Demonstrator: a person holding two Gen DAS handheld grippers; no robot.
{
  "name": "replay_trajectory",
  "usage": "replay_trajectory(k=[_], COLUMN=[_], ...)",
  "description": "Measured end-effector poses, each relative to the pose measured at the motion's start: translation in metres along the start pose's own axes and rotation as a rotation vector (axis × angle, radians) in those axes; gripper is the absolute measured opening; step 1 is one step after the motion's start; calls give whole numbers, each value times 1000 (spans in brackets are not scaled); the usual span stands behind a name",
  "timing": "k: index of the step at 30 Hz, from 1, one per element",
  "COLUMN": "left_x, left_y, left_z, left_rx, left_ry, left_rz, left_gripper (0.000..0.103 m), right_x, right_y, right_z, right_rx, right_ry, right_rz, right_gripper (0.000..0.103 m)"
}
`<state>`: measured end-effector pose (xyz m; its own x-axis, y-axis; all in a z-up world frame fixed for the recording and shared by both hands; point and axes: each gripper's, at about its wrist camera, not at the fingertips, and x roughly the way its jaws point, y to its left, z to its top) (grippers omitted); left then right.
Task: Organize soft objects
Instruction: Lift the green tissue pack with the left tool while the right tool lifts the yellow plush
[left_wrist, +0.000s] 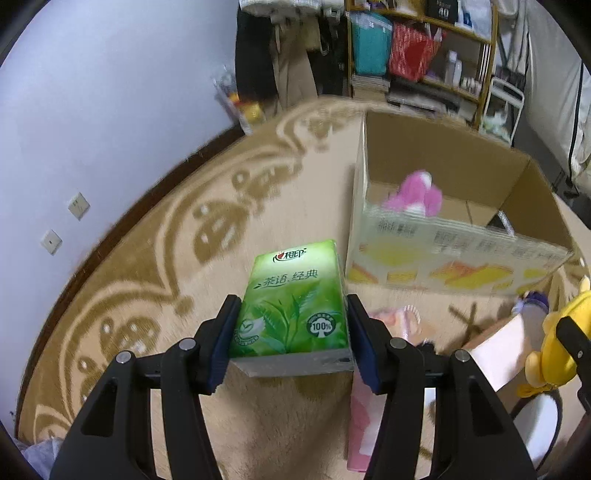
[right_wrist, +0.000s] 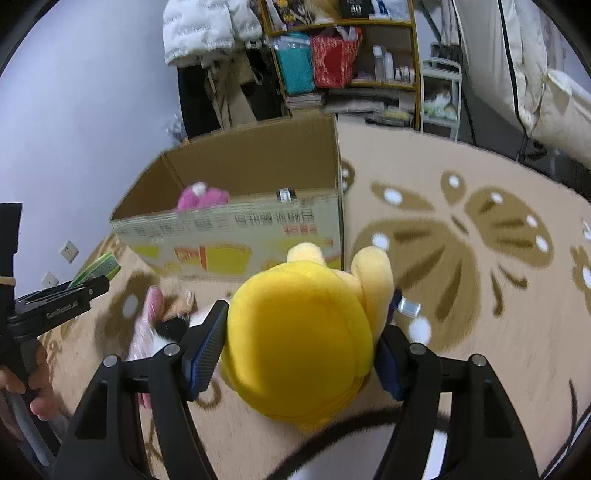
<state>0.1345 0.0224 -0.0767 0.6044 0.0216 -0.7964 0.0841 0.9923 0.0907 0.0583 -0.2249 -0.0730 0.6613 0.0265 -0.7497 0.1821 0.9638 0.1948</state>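
**Both claws loaded, box waiting**

Blue ribbed pads of the left claw (left_wrist: 291, 332) press on the long sides of a green tissue pack (left_wrist: 291, 299), a slick printed plastic brick held clear of the carpet (left_wrist: 184, 258). The right claw (right_wrist: 301, 343) is clamped on a yellow plush toy (right_wrist: 299, 339), round and velvety, its paler ears poking forward past the pads.

Just beyond both loads stands an open cardboard box (right_wrist: 229, 236), corrugated, its printed front wall facing the cameras. A pink plush (right_wrist: 201, 197) already lies inside on the bottom, so sorting looks begun but far from finished: the two held items have not yet gone in, and pink soft pieces (right_wrist: 147, 325) lie on the carpet just before the box, partly hidden by the claws.

Short beige pile with a brown floral pattern covers the floor. A cluttered shelf (right_wrist: 343, 55) stands behind against the wall.
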Motion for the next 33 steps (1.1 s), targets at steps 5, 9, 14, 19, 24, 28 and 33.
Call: replay_trajectory(k=[5, 9, 14, 19, 24, 28, 33], left_x=[-20, -39, -57, -64, -57, -53, -45], left_y=[1, -4, -13, -19, -21, -25, -33], left_z=[14, 26, 38, 50, 70, 85, 97], left_rx=[-18, 0, 29, 49, 40, 62, 83], left_ry=[-88, -169, -243, -278, -263, -284, -303], left_rz=[-24, -29, -27, -31, -68, -42, -28], left_gripper=[55, 55, 55, 55, 55, 56, 56], right_x=[-10, -17, -28, -38, -37, -32, -27], right_y=[3, 5, 12, 20, 27, 31, 36], right_z=[15, 22, 32, 55, 79, 98, 110], right_rx=[-28, -49, -77, -119, -163, -183, -203], right_ry=[-60, -98, -142, -191, -227, -255, -289], right_rz=[30, 48, 53, 62, 75, 85, 91], right_gripper=[75, 75, 75, 75, 75, 75, 76])
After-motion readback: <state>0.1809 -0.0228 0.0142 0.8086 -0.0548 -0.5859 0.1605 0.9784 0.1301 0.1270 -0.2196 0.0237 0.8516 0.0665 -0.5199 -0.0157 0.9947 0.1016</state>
